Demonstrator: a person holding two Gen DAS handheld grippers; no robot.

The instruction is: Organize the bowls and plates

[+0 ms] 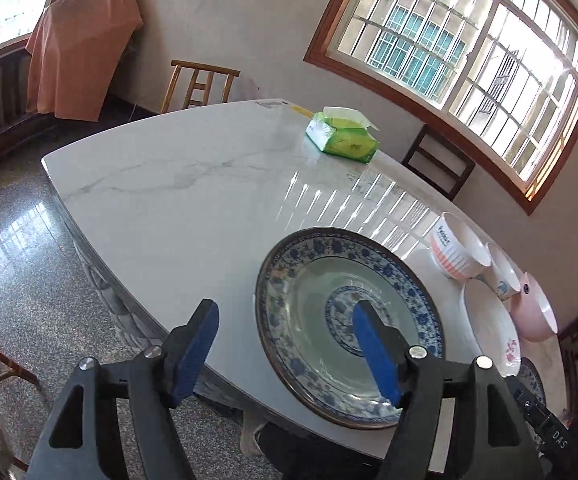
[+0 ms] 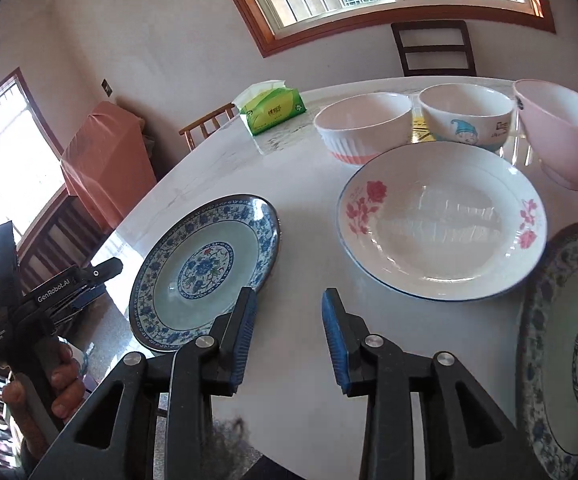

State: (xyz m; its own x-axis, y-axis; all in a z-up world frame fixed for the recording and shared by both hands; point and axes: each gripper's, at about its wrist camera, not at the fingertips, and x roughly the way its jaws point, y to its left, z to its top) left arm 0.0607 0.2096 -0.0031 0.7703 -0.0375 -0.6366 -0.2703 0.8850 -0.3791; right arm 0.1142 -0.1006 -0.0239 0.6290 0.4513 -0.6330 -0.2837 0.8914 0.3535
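A blue-patterned plate (image 1: 329,312) (image 2: 205,268) lies at the table's near left edge. My left gripper (image 1: 285,328) is open, with its right finger over the plate's centre and its left finger outside the rim. A white plate with pink flowers (image 2: 441,224) (image 1: 493,328) lies in the middle. A second blue-patterned plate (image 2: 569,344) lies at the right. Behind them stand a white and orange ribbed bowl (image 2: 363,128) (image 1: 457,248), a cartoon bowl (image 2: 465,116) (image 1: 503,276) and a pink bowl (image 2: 565,136) (image 1: 535,308). My right gripper (image 2: 289,320) is open and empty above bare table between the plates.
A green tissue pack (image 1: 341,140) (image 2: 273,110) lies at the far side of the white marble table (image 1: 177,208). Chairs (image 1: 199,84) stand around the table. The left gripper and the hand holding it (image 2: 37,320) show beyond the table's left edge.
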